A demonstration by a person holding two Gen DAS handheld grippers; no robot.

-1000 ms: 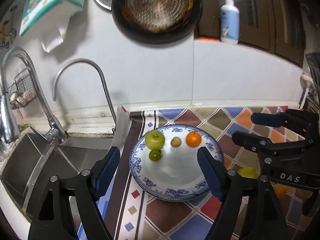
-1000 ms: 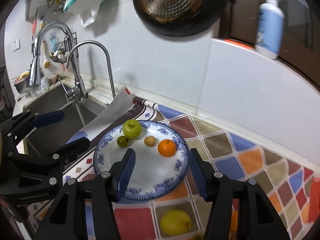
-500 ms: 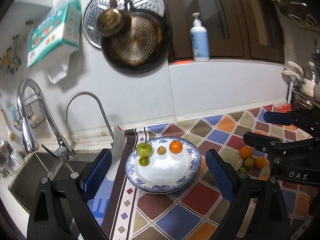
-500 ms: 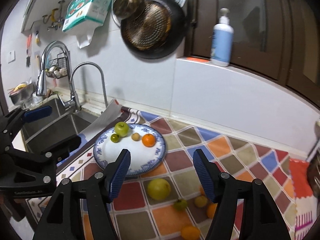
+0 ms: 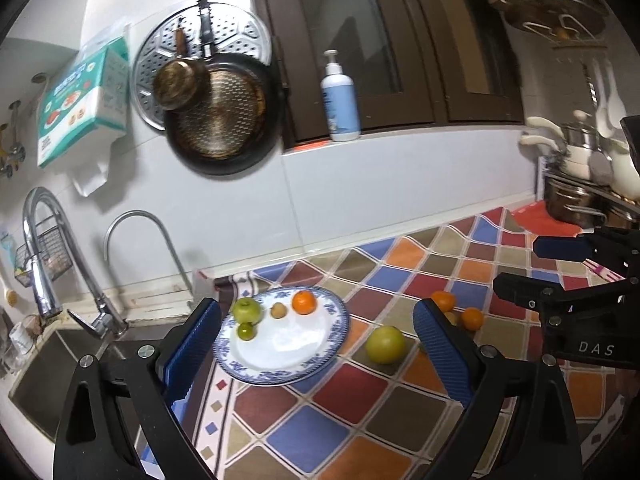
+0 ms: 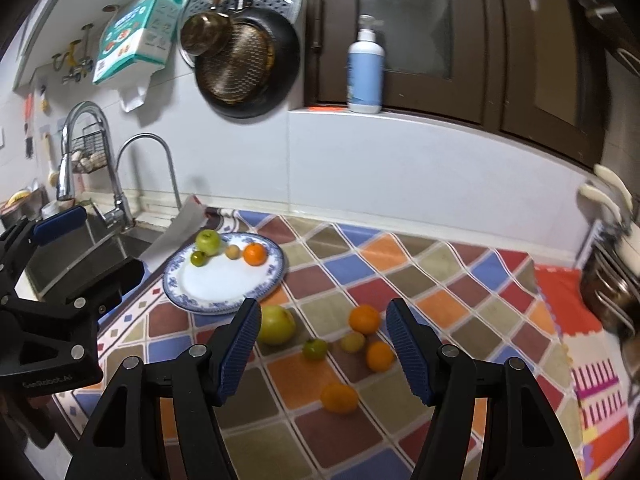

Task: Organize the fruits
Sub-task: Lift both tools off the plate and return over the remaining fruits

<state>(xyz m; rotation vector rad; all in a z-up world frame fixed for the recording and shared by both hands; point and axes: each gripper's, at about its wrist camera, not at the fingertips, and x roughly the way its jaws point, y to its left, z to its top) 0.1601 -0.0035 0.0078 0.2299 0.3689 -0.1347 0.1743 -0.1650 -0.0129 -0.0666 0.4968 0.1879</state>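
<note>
Now | plate flat on table, no long axis | my left gripper fingers just widened, empty | right gripper fingers apart, empty

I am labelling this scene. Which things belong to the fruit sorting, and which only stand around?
Job: blue-rimmed plate with four fruits; six loose fruits on the mat, such as the big yellow-green fruit.

Lying about: hanging pan, pump bottle, tap.

A home kitchen: at the left of the frame a steel sink with a curved tap, a frying pan hanging on the white tiled wall, stacked pots at the right edge, and a counter under a colourful diamond-patterned mat.
</note>
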